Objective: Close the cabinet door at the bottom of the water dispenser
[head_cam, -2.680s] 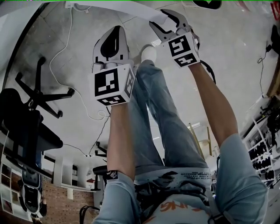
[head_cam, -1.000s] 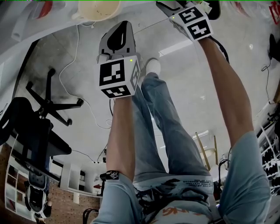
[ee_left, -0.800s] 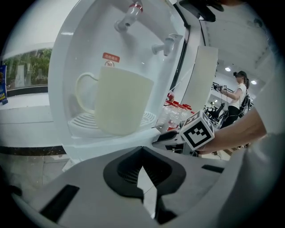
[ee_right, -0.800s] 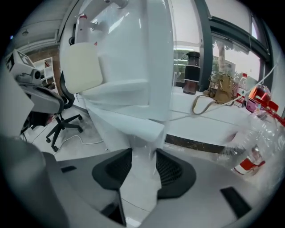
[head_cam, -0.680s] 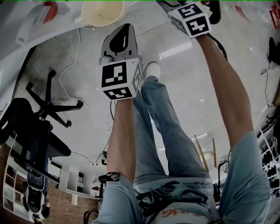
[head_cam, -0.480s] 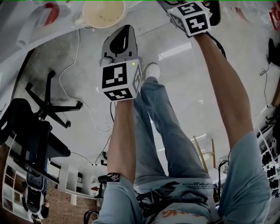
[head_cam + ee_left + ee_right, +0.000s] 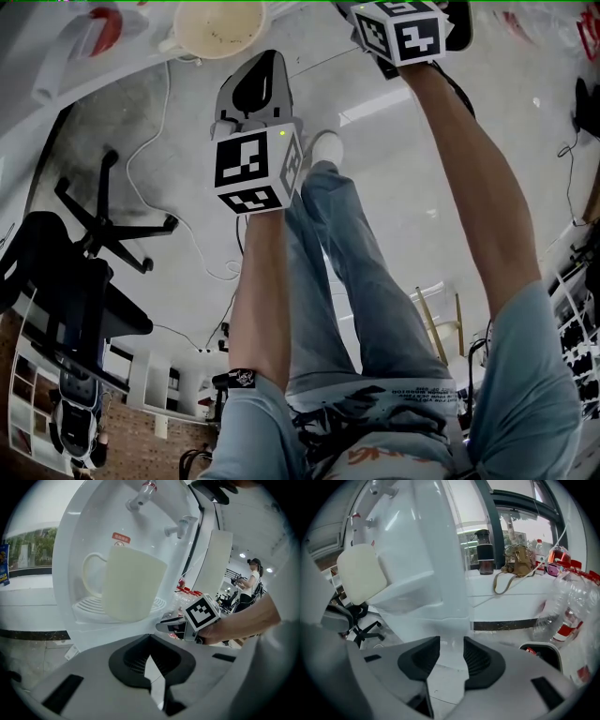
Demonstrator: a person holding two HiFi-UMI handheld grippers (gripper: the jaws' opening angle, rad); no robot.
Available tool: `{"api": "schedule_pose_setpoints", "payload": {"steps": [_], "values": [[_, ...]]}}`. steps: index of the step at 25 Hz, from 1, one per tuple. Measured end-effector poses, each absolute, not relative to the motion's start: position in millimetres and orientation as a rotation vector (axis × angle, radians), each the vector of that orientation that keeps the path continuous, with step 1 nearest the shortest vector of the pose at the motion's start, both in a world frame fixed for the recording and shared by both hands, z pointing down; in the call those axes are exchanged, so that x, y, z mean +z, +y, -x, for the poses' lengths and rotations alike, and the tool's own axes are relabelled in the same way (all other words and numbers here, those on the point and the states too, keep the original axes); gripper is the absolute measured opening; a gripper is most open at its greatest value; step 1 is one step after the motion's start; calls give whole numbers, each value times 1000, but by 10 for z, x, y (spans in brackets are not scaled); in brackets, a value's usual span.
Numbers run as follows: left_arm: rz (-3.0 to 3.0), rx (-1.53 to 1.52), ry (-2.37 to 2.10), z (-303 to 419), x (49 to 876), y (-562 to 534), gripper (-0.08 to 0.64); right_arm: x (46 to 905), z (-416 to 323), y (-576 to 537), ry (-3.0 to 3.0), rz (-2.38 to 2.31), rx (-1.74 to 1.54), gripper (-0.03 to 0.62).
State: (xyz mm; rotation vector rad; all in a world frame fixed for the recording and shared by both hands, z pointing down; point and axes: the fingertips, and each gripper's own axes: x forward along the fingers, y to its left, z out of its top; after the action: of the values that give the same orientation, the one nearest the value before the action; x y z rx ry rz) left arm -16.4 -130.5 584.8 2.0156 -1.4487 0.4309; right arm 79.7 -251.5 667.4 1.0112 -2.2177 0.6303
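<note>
The white water dispenser (image 7: 93, 527) (image 7: 436, 550) has a cream mug (image 7: 131, 585) (image 7: 217, 23) on its drip tray. Below the tray, the white edge of the cabinet door (image 7: 452, 641) fills the gap between my right gripper's (image 7: 452, 651) pads. Those jaws have just been closing and now sit against both sides of that edge. In the head view only the right gripper's marker cube (image 7: 403, 33) shows, at the top. My left gripper (image 7: 151, 660) (image 7: 265, 58) hangs in front of the mug, shut and empty.
A black office chair (image 7: 94, 244) and a white cable (image 7: 141, 150) lie on the floor to the left. My legs (image 7: 347, 262) stretch below the grippers. Plastic bottles (image 7: 572, 597) and a black-rimmed bin (image 7: 543, 653) stand to the right of the dispenser. A bag (image 7: 515, 562) rests on the ledge.
The right gripper's cube has rolled and slid a little left at the top of the head view. The left gripper has kept still.
</note>
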Motion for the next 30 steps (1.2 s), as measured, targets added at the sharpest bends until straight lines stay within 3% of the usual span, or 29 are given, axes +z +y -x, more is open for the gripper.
{"api": "schedule_pose_setpoints", "payload": {"steps": [5,11,30], "values": [[-2023,431,-1450,176,5786,-1276,21,6491,-690,-2221,-2288,-1010,675,158],[-2045,434,-1441,162,5706,-1218,21,6338,-611,-1760,-2327,-1046,788,61],[-2049,434,-1456,425,5044,-820,21,5116,-177,-908,-2546,-1085,1044,28]]}}
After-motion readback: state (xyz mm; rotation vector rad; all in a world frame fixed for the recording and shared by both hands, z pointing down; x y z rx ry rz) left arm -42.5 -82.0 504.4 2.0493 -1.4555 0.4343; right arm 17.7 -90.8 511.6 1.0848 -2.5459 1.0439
